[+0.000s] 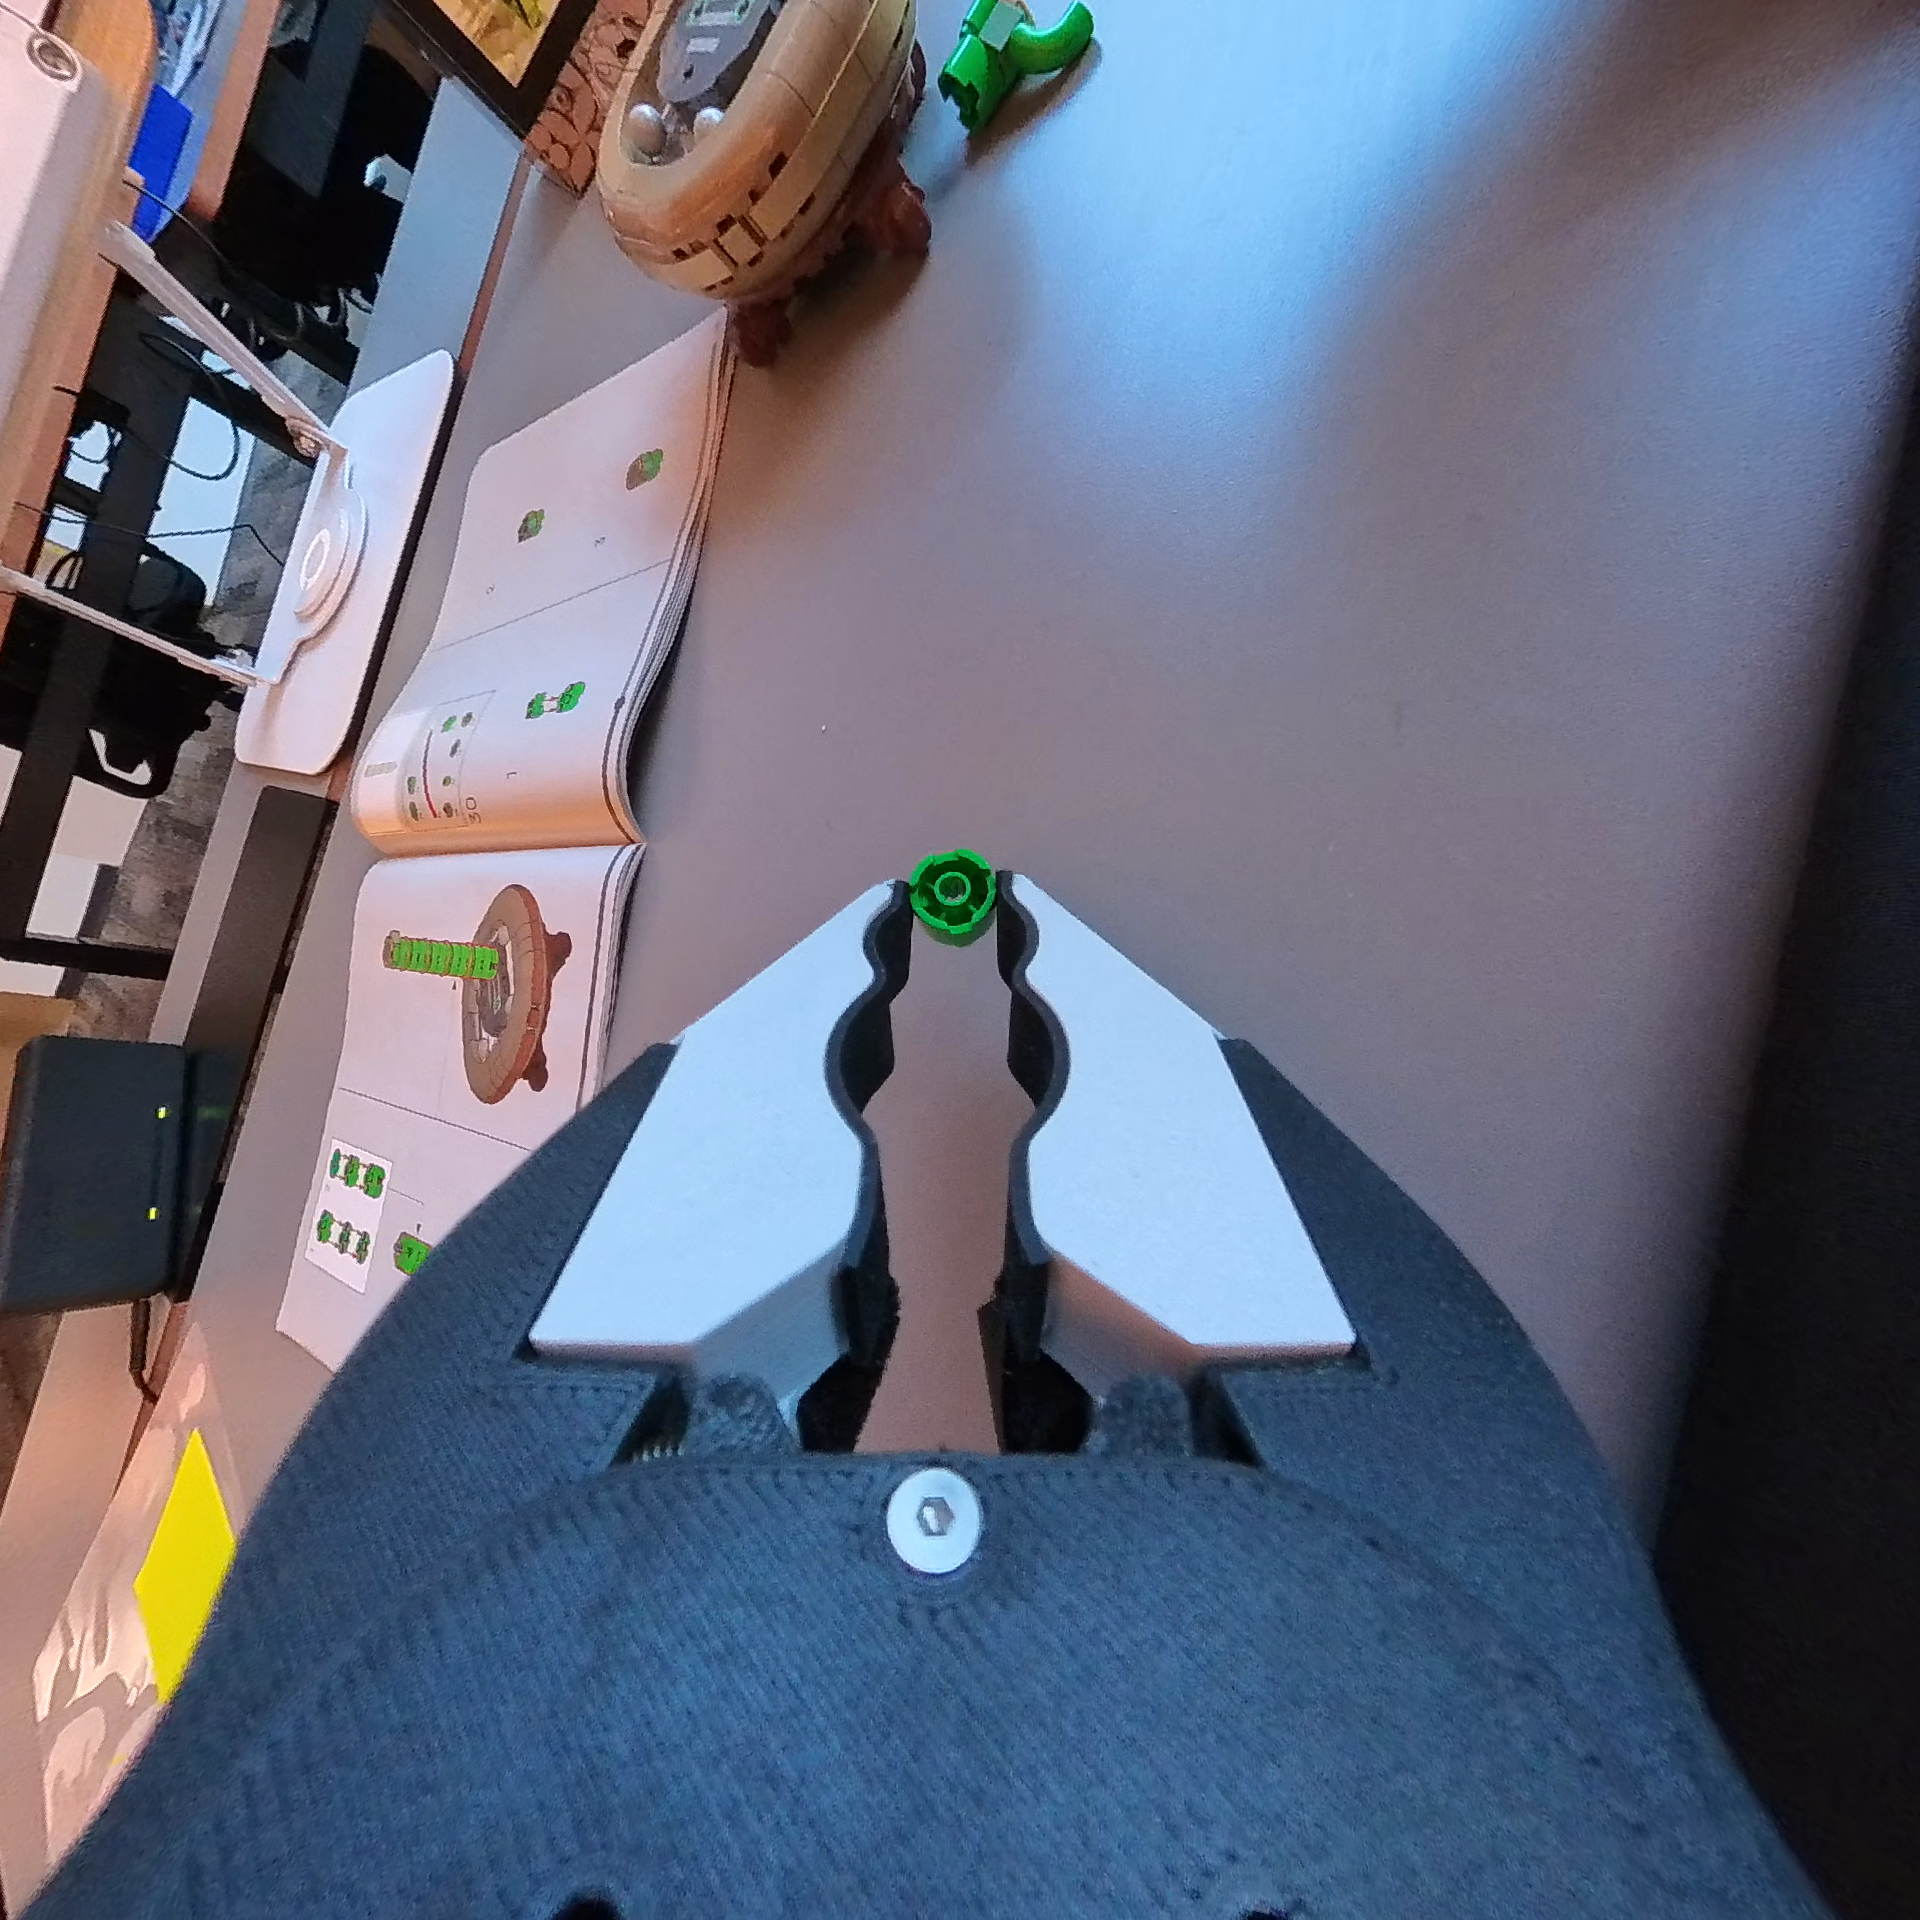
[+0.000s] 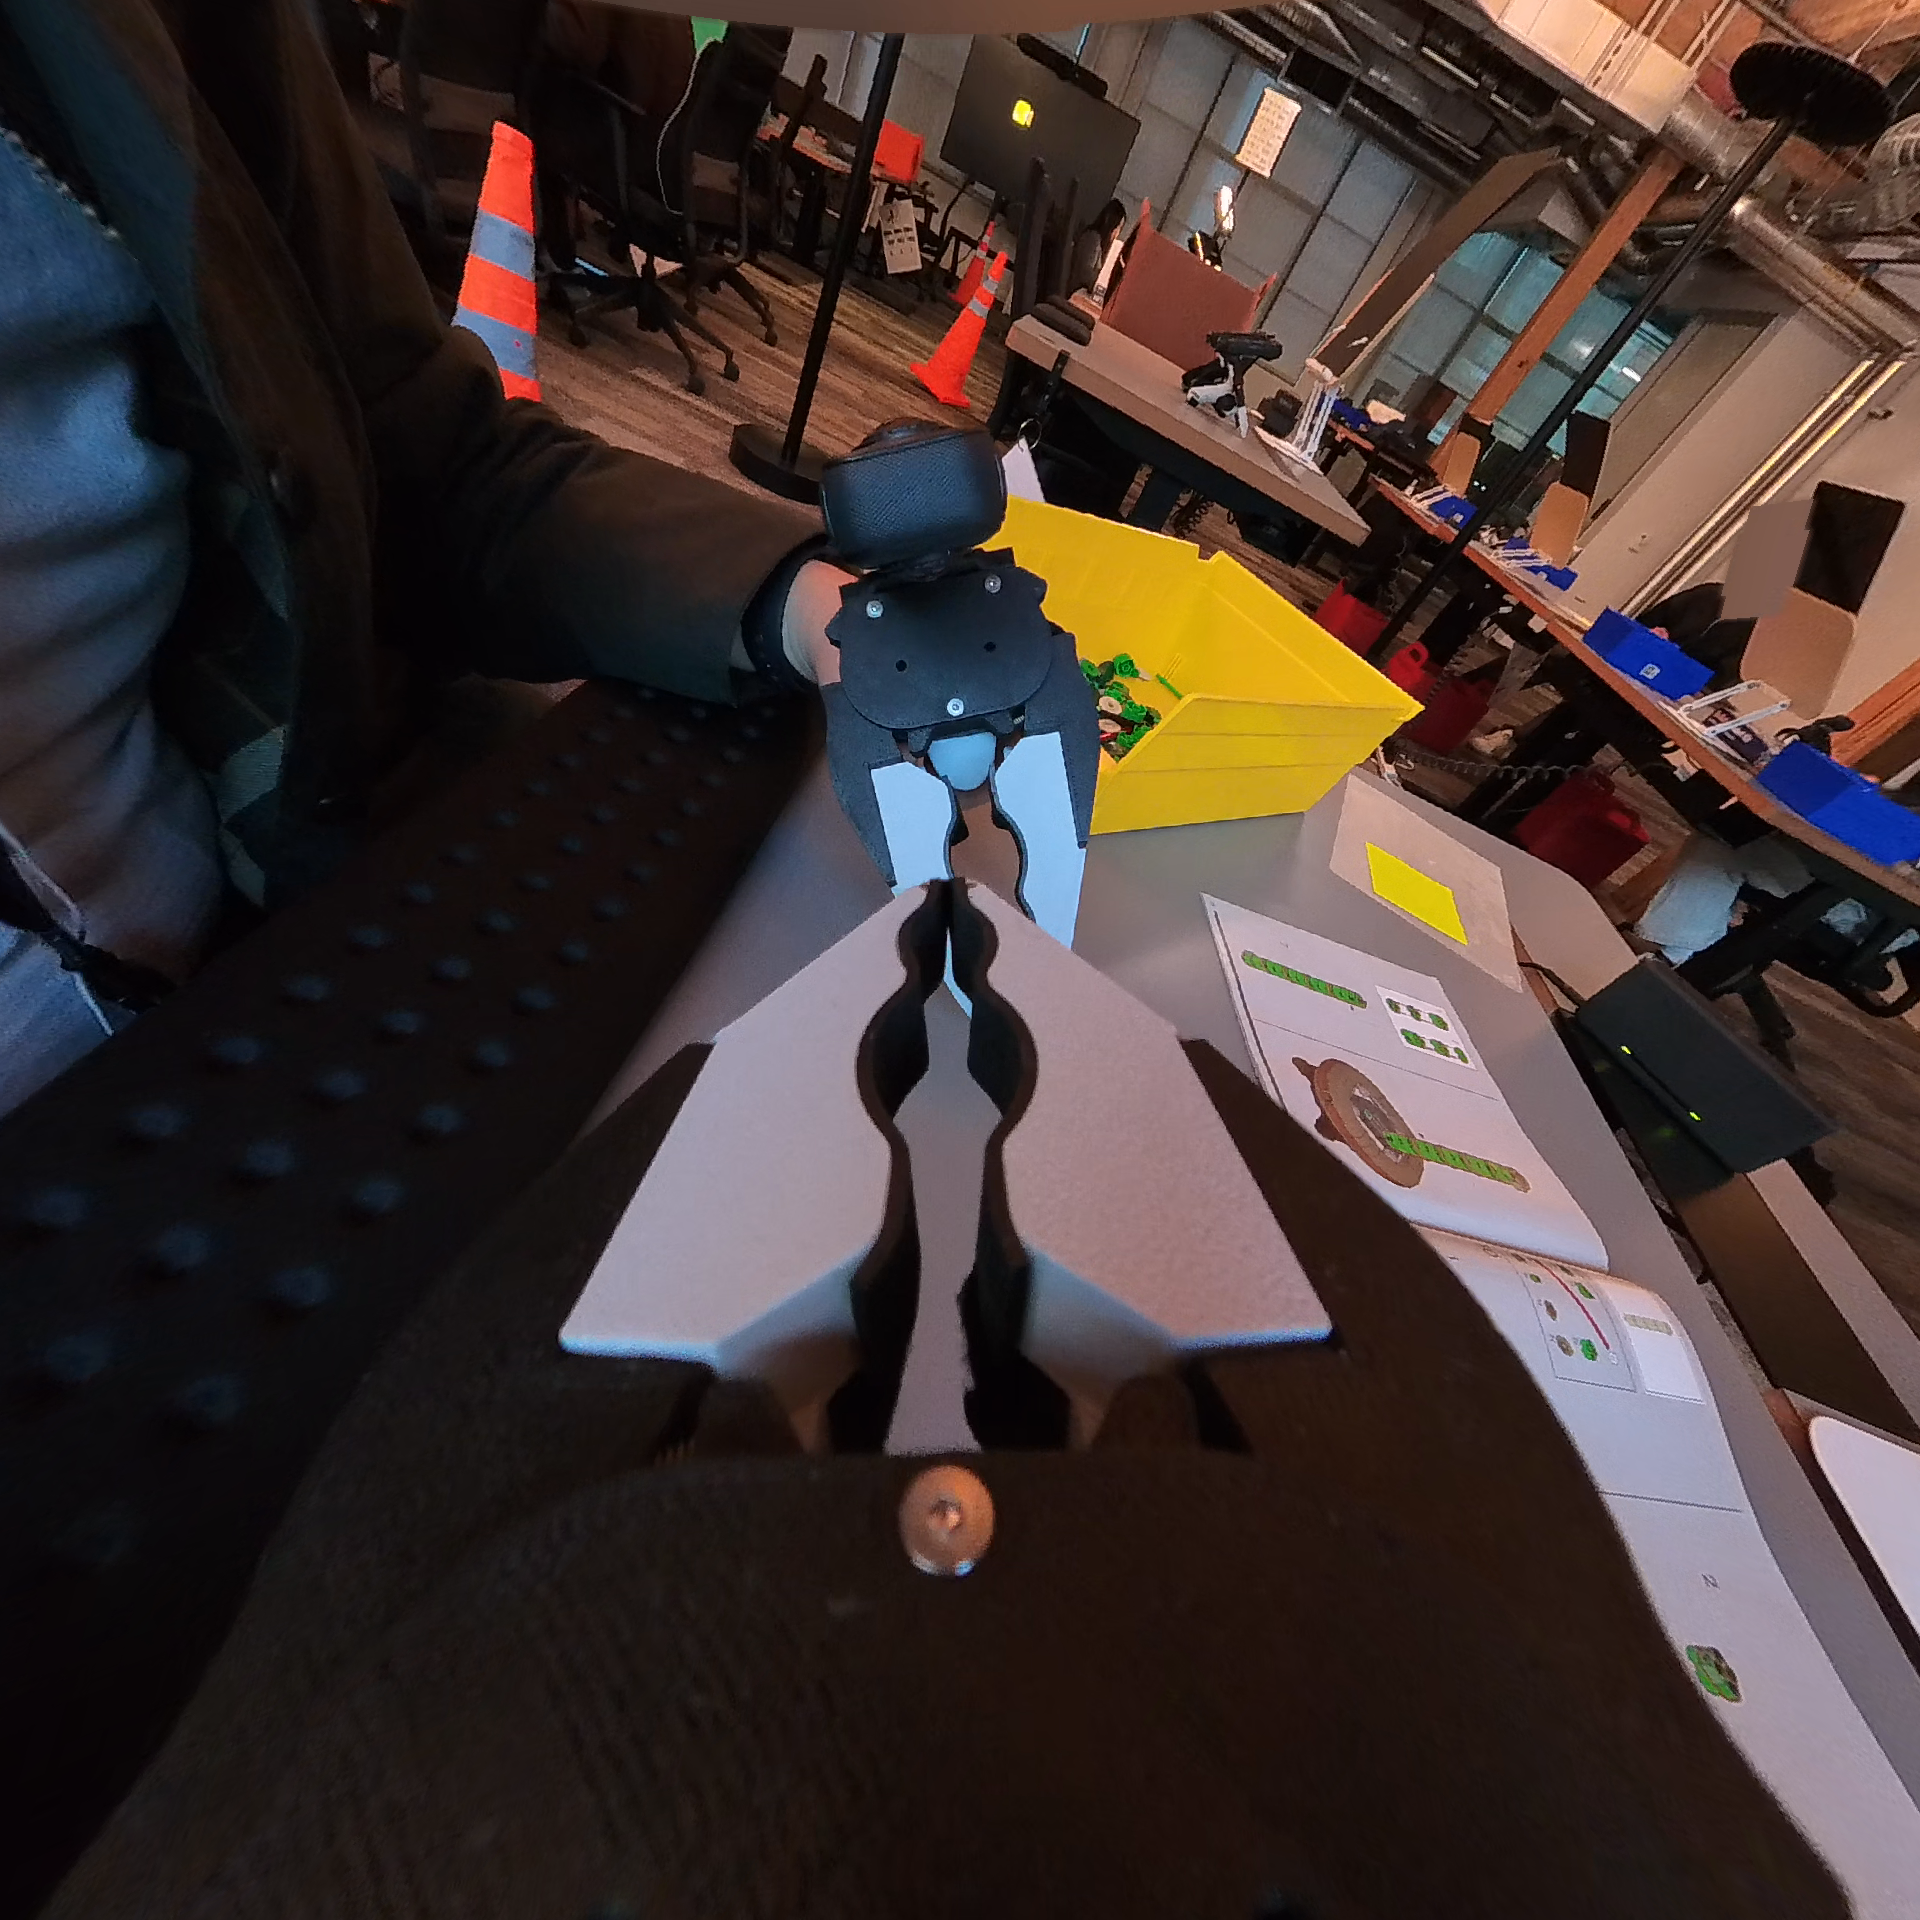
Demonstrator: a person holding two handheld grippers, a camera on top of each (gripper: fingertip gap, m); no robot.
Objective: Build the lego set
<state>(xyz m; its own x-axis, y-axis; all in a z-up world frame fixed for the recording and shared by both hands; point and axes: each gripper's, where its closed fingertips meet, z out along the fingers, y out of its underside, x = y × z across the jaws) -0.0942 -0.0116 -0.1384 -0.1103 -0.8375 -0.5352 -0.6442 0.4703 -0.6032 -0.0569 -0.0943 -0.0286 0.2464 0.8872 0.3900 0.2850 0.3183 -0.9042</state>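
My left gripper (image 1: 952, 891) is shut on a small round green lego piece (image 1: 952, 900), held at its fingertips above the grey table (image 1: 1299, 623). A tan and brown lego pot build (image 1: 758, 156) and a green curved assembly (image 1: 1013, 62) stand far ahead. My right gripper (image 2: 948, 894) is shut with nothing seen between its tips. Just beyond it, the left gripper's white fingers (image 2: 1039, 821) point toward it; their tips and the green piece are hidden there. A yellow bin (image 2: 1247, 717) holds several green pieces (image 2: 1117, 686).
An open instruction booklet (image 1: 540, 665) lies at the table's left side; it also shows in the right wrist view (image 2: 1403, 1101). A white pad (image 1: 312, 561), a black box (image 1: 94, 1174) and a plastic bag with a yellow patch (image 1: 182, 1579) lie nearby. A dark studded mat (image 2: 364, 1039) covers the near edge. Some 15 cm of space lies between my two pairs of fingers. The green curved assembly (image 1: 1013, 62) is about 20 cm from both grippers' fingertips.
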